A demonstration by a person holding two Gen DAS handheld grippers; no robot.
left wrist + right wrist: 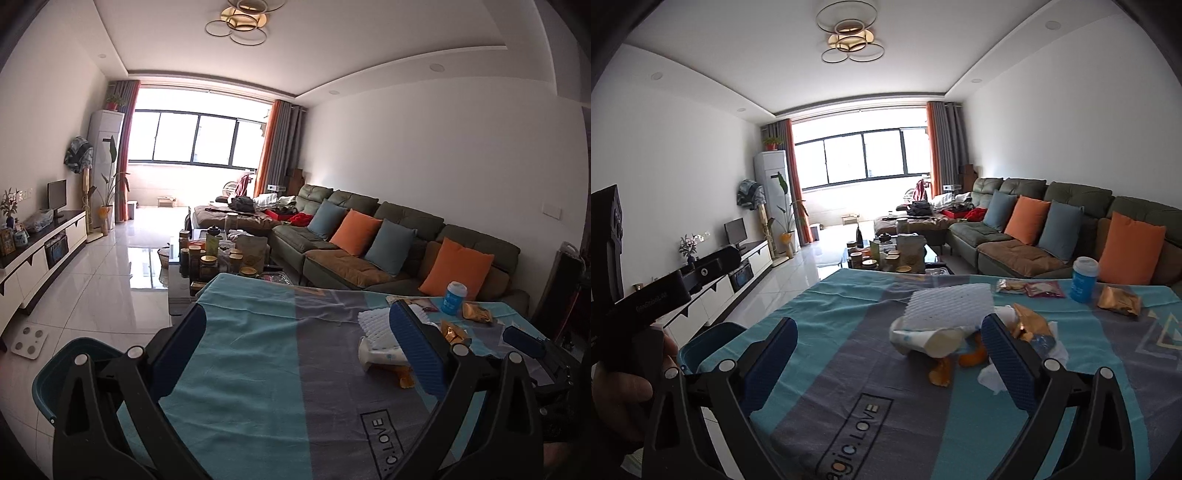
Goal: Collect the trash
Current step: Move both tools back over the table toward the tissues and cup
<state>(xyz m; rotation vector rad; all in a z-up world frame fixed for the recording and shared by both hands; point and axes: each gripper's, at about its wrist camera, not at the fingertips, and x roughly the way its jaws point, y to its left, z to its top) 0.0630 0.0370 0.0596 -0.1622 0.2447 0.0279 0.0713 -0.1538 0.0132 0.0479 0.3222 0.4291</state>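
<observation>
Both grippers have their fingers wide apart with nothing between them. Trash sits in a pile (942,332) on the blue and grey cloth (831,332), just ahead of the right gripper (890,354). The left gripper (295,350) points slightly down over the same cloth. A blue bin (713,339) stands beside the table's left edge. A hand (624,384) holds the left tool.

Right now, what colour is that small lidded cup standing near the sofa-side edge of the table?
Blue with a white lid; right wrist view.
</observation>
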